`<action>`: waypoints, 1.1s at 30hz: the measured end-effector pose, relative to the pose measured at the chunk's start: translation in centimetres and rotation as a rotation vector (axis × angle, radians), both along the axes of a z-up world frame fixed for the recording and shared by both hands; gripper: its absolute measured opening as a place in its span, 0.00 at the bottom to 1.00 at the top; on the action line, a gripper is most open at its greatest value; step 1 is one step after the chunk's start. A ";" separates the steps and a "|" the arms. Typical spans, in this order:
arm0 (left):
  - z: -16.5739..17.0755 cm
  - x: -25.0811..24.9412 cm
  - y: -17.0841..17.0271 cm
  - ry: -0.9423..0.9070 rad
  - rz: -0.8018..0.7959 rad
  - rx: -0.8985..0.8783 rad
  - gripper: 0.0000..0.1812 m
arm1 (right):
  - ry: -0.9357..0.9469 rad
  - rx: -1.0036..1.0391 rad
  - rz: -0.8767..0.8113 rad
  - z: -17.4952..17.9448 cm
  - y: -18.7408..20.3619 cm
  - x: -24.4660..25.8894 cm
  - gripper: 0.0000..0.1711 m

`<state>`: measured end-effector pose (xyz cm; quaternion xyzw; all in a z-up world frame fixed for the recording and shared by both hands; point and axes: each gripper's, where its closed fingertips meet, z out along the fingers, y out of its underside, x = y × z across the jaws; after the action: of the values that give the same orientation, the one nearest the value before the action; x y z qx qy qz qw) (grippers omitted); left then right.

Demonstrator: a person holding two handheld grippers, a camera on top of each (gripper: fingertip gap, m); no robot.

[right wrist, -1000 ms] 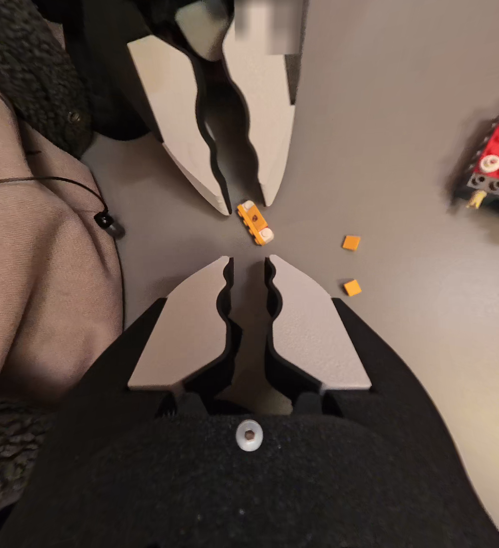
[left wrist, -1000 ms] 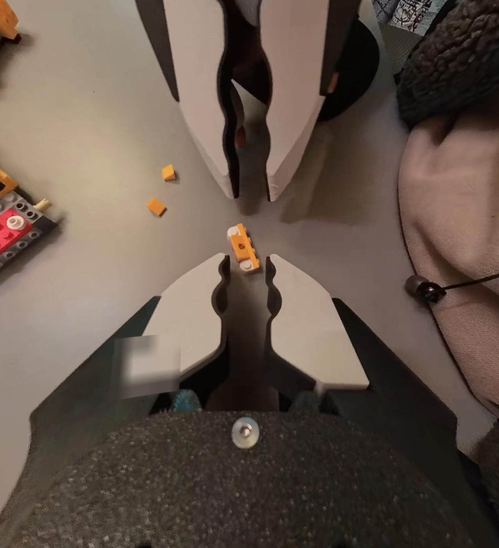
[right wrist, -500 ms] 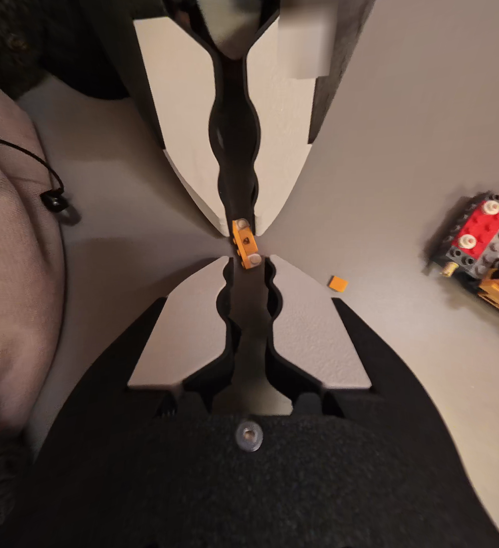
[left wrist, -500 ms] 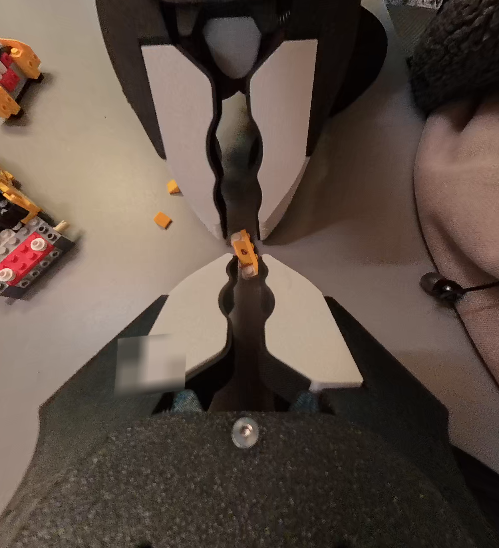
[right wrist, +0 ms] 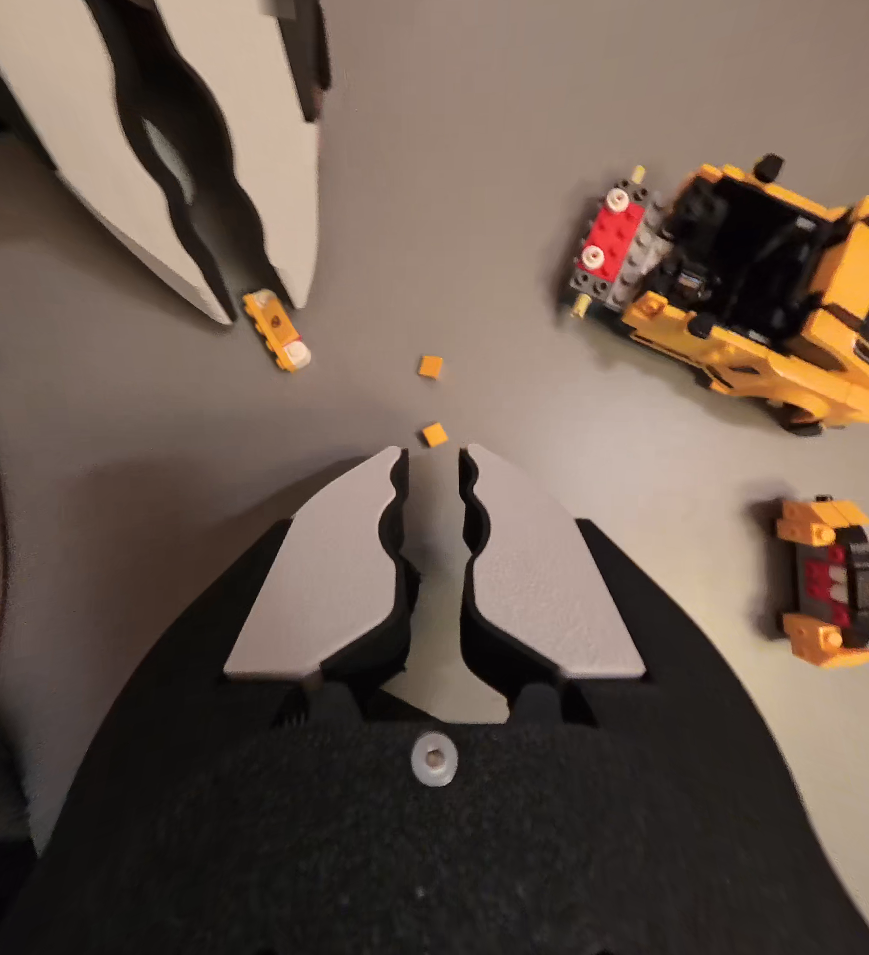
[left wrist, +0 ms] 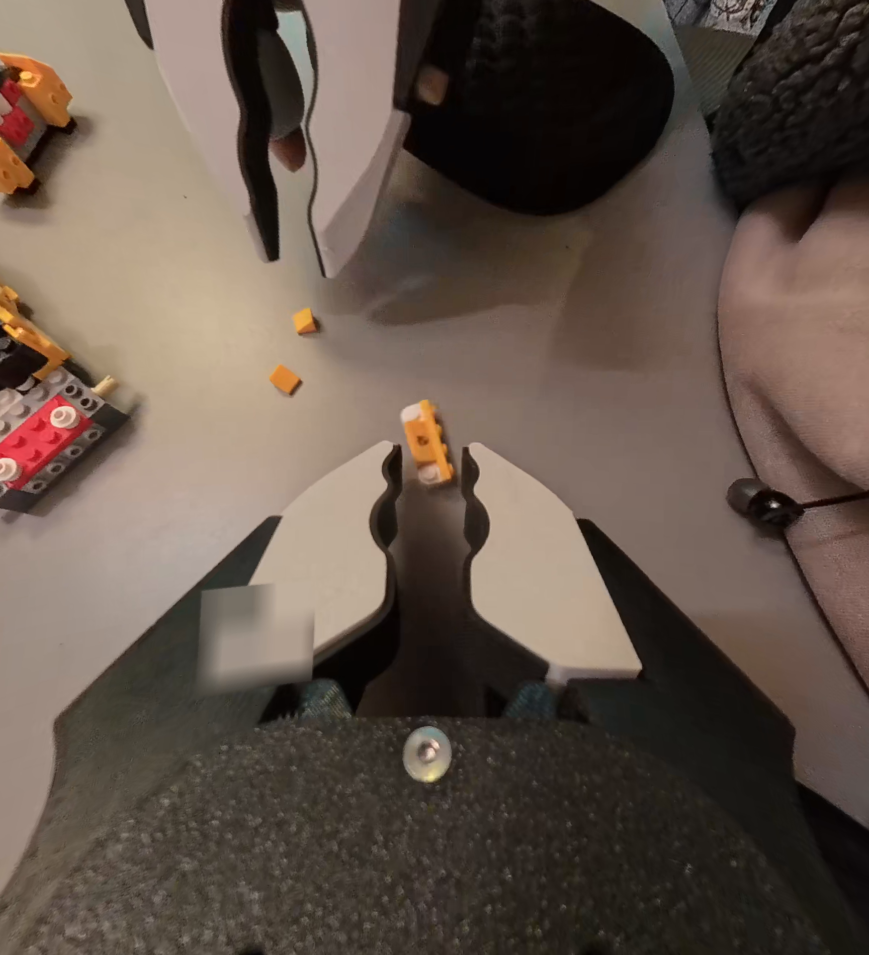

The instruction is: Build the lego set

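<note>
A small orange piece with white end studs point(left wrist: 426, 444) lies on the grey table between the tips of my left gripper point(left wrist: 431, 455), which is open around it without clamping it. In the right wrist view the piece point(right wrist: 277, 330) sits at the left gripper's tips point(right wrist: 262, 310). My right gripper point(right wrist: 432, 455) is open and empty, its tips just behind one of two loose orange tiles point(right wrist: 433, 433), the other tile point(right wrist: 430, 368) a little farther. The yellow and black car point(right wrist: 763, 310) with its red and grey rear chassis lies to the right.
A separate orange, black and red bumper assembly point(right wrist: 825, 579) lies right of my right gripper. The car chassis point(left wrist: 24, 429) and bumper point(left wrist: 9, 124) are at the left in the left wrist view. A person's beige garment point(left wrist: 809, 413) and cord toggle point(left wrist: 763, 501) border the table. The grippers' ends are close to 9 cm from one another.
Half a second ago both grippers met at the small orange piece, the left nearly shut on it. Now the left has opened, the piece lies on the table, and the right has drawn back toward the tiles.
</note>
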<state>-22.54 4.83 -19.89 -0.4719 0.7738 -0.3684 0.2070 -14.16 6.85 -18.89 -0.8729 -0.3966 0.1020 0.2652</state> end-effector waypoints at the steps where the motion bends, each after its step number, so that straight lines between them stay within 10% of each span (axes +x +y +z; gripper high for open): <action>1: 0.0 0.0 -0.1 0.003 -0.004 -0.004 0.12 | -0.014 -0.003 -0.012 -0.3 0.1 0.3 0.11; 33: 3.1 1.0 0.2 -0.121 0.034 -0.184 0.07 | 0.136 0.099 0.255 2.3 -1.3 -7.0 0.02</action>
<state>-21.57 5.01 -16.75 -0.4788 0.7146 -0.4623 0.2153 -21.12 5.53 -16.64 -0.7922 -0.4901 0.1743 0.3193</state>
